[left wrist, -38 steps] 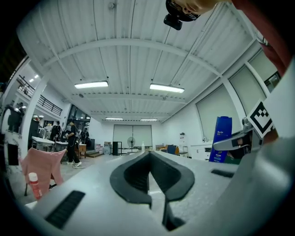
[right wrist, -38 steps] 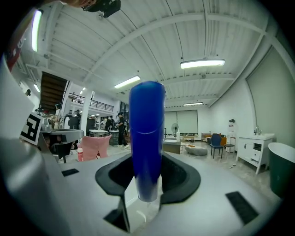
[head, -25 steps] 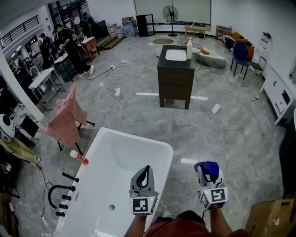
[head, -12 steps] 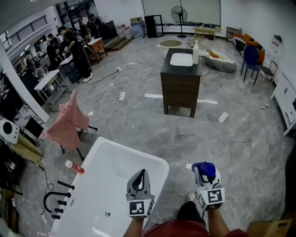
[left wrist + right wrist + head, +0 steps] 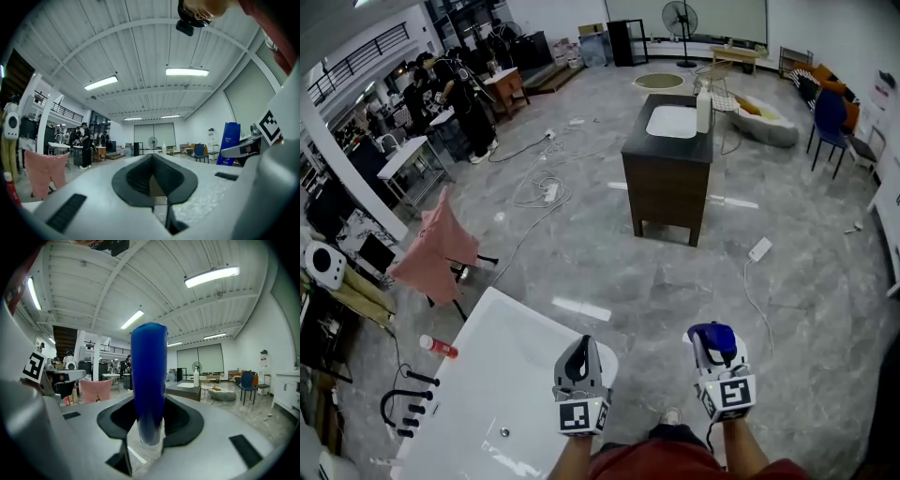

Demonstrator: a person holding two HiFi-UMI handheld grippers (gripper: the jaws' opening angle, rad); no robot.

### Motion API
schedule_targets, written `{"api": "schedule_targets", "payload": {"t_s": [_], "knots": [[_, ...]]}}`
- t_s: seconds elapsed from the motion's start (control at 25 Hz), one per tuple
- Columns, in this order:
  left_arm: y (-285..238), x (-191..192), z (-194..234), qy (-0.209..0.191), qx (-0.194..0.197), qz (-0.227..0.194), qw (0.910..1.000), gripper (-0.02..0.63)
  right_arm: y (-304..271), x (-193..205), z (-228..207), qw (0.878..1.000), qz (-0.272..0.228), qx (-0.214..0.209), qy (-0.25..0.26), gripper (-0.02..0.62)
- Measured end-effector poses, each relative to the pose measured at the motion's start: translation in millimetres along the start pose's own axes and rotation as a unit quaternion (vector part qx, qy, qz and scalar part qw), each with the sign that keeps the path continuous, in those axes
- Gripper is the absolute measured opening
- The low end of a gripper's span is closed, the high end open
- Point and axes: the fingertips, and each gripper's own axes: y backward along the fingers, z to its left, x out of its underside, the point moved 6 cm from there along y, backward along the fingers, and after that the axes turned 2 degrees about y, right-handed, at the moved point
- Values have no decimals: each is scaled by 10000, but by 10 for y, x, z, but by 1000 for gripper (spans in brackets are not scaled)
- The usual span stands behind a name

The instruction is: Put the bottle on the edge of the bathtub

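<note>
My right gripper (image 5: 716,349) is shut on an upright blue bottle (image 5: 716,336), held over the grey floor to the right of the tub. In the right gripper view the blue bottle (image 5: 149,380) stands between the black pads, rising past the middle of the frame. The white bathtub (image 5: 525,307) fills the lower left of the head view. My left gripper (image 5: 582,349) hovers over the tub's near right corner, jaws together with nothing in them. The left gripper view shows its gripper (image 5: 153,180) with pads meeting, pointing across the room.
A red bottle (image 5: 439,347) lies on the tub's left rim, near a black faucet (image 5: 405,412). A chair draped in pink cloth (image 5: 441,251) stands left. A dark sink cabinet (image 5: 668,169) carries a white bottle (image 5: 704,109). Cables (image 5: 546,192) cross the floor; people (image 5: 464,89) stand far left.
The tub has slid toward the lower left of the head view and the cabinet has come closer. Both grippers keep their pose, the blue bottle still held.
</note>
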Motion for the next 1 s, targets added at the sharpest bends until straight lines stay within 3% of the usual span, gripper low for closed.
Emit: {"api": "schedule_targets", "payload": {"t_s": [0.48,0.8,1.0], "knots": [[-679,97,-414,-42,-287,53,9996,5,-521,70,-710,9991,-22,-417,-15,150],[-832,247,-6,-20,-658,28,9978,5,-1211,54,-386,9942,18,-1051,233,149],[-981,298,519,95,-1209,37,9926,5,-1813,-121,-18,9850,91,-1643,516,149]]}}
